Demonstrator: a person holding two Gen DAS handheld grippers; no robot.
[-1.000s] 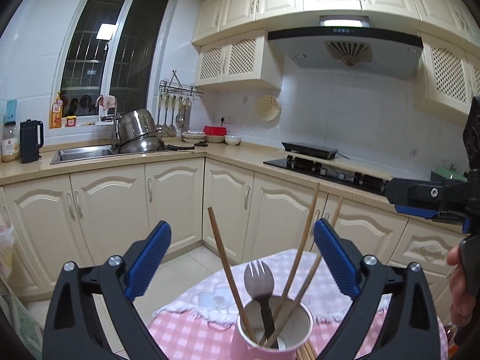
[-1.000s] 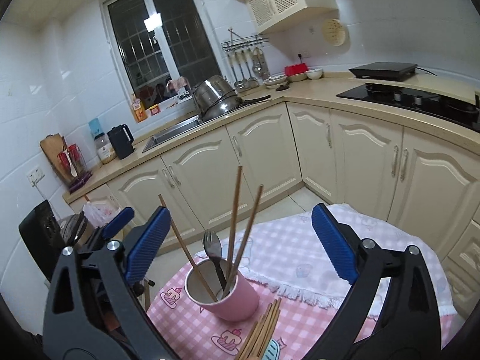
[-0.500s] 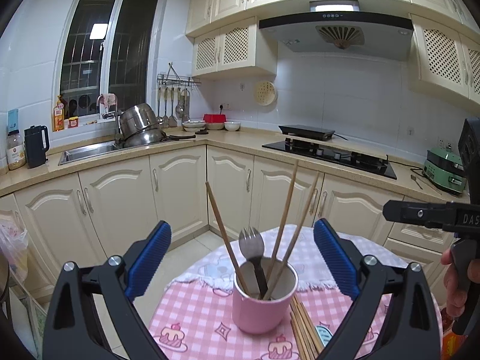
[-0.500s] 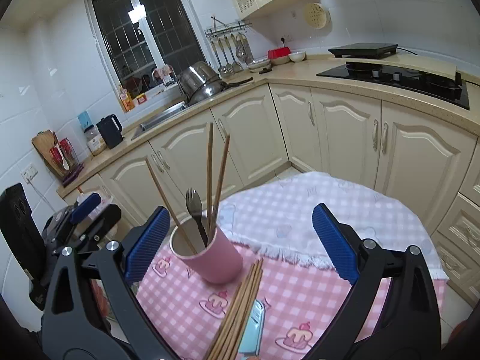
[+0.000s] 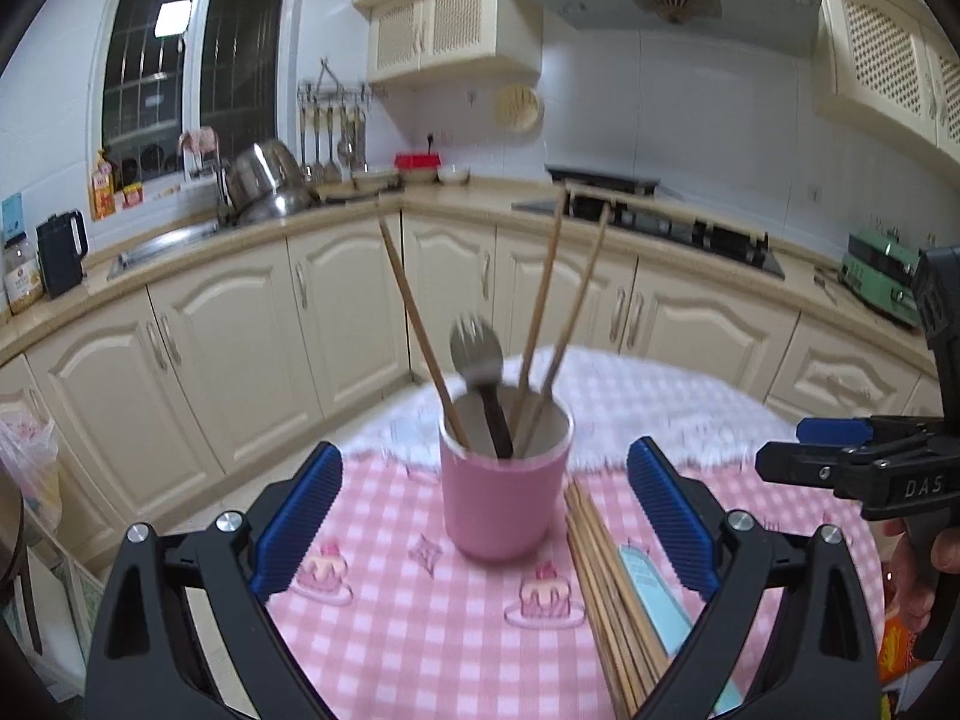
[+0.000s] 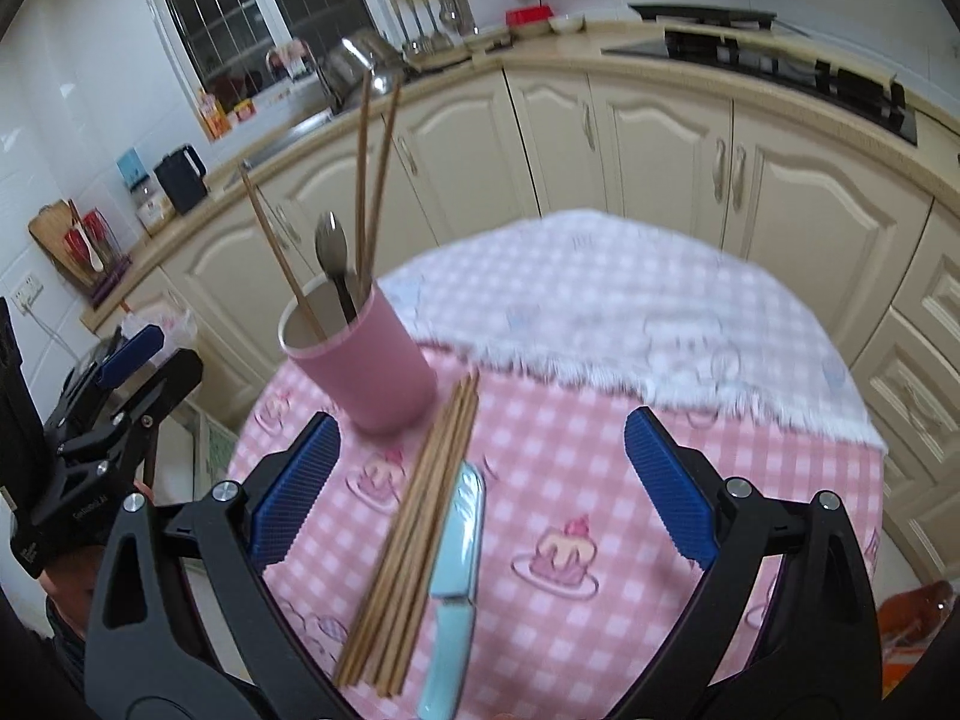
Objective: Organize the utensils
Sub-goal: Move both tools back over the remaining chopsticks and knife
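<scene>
Both hand-held grippers, left (image 5: 483,525) and right (image 6: 480,495), are held spread and empty above the surface (image 6: 600,480). Loose chopsticks (image 6: 420,516) and a knife (image 6: 456,564) are laid beside the cup (image 6: 366,360), presumably awaiting collection.

1 pink cup (image 5: 505,483) on the table (image 6: 630,480). Inside the cup: 3 upright chopsticks (image 5: 543,312), 1 metal fork (image 5: 477,351) with a dark handle. Flat on the table: 1 bundle of loose chopsticks (image 6: 420,516), exact count unclear from blur, several at least. 1 light blue knife (image 6: 456,570) just beside the bundle. 2 cloths on the table: 1 pink checked tablecloth (image 6: 600,480), 1 white checked cloth (image 6: 600,312) over its far half. 2 grippers: left gripper (image 5: 483,516), right gripper (image 6: 480,495), each with 2 blue pads.
</scene>
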